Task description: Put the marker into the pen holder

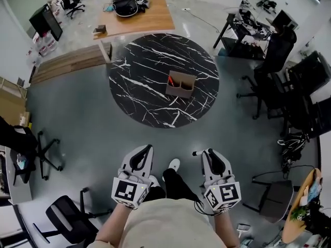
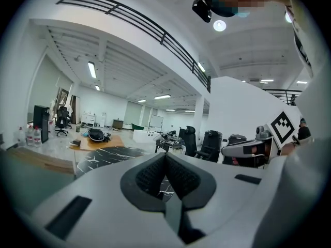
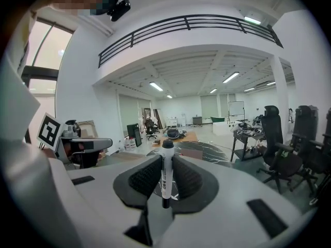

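Observation:
A brown two-compartment pen holder (image 1: 180, 84) stands near the middle of a round black marble table (image 1: 139, 81), with something orange-red in its left compartment. My right gripper (image 1: 207, 152) is shut on a white marker (image 3: 166, 172) with a black cap, held upright between the pads in the right gripper view. In the head view the marker's cap (image 1: 196, 153) pokes out to the left of the jaws. My left gripper (image 1: 148, 148) is shut with nothing in it, its pads (image 2: 155, 172) meeting. Both grippers hang low near my body, well short of the table.
A wooden table (image 1: 150, 17) with a black bag stands beyond the marble one. Wooden planks (image 1: 67, 61) lie at the left. Office chairs (image 1: 271, 61) and desks line the right side, with more chairs (image 1: 67, 216) at the lower left. My shoe (image 1: 174, 164) shows between the grippers.

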A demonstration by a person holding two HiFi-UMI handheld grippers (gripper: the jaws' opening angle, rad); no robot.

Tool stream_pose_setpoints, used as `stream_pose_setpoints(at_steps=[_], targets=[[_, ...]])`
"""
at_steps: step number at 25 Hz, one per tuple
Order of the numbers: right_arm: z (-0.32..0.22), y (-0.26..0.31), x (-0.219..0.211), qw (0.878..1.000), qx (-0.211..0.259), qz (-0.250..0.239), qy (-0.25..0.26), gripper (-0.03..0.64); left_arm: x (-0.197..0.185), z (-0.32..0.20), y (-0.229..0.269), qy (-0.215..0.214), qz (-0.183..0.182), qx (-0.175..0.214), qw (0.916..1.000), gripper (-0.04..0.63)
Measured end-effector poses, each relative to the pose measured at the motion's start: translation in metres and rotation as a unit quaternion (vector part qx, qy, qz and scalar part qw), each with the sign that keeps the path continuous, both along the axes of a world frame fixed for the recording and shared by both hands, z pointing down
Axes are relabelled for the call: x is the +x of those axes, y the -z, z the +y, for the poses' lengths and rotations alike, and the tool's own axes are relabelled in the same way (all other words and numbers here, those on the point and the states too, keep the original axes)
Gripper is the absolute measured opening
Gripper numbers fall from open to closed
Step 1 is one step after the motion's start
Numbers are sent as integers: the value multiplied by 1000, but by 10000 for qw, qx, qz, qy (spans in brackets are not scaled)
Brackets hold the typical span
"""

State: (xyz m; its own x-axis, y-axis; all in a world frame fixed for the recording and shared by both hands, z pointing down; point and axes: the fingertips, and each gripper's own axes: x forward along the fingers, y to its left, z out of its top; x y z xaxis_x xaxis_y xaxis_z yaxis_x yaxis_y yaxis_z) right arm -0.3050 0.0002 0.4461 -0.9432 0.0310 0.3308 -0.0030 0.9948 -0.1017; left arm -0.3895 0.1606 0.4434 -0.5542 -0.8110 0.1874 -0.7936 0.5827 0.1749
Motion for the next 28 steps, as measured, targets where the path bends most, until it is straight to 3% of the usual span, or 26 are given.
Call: stream_pose_setpoints(at_steps=[10,15,21,28], targets=[[-65,10,-88,9990,-244,-237,279,82,-73,-61,6,304,-117,-201,9993,9],[-89,16,-116,9984,-118,-307,464,83,-93,-86,8,383,-51,-144,9991,9],[-104,10,-152,9994,-118,-201,272,83,-128,-110,0,85,-118,-203,9997,9],[-114,-1,-215,9995,-253,-56,-179,83,-203,-129,-14,-374,-15,12,9993,9]])
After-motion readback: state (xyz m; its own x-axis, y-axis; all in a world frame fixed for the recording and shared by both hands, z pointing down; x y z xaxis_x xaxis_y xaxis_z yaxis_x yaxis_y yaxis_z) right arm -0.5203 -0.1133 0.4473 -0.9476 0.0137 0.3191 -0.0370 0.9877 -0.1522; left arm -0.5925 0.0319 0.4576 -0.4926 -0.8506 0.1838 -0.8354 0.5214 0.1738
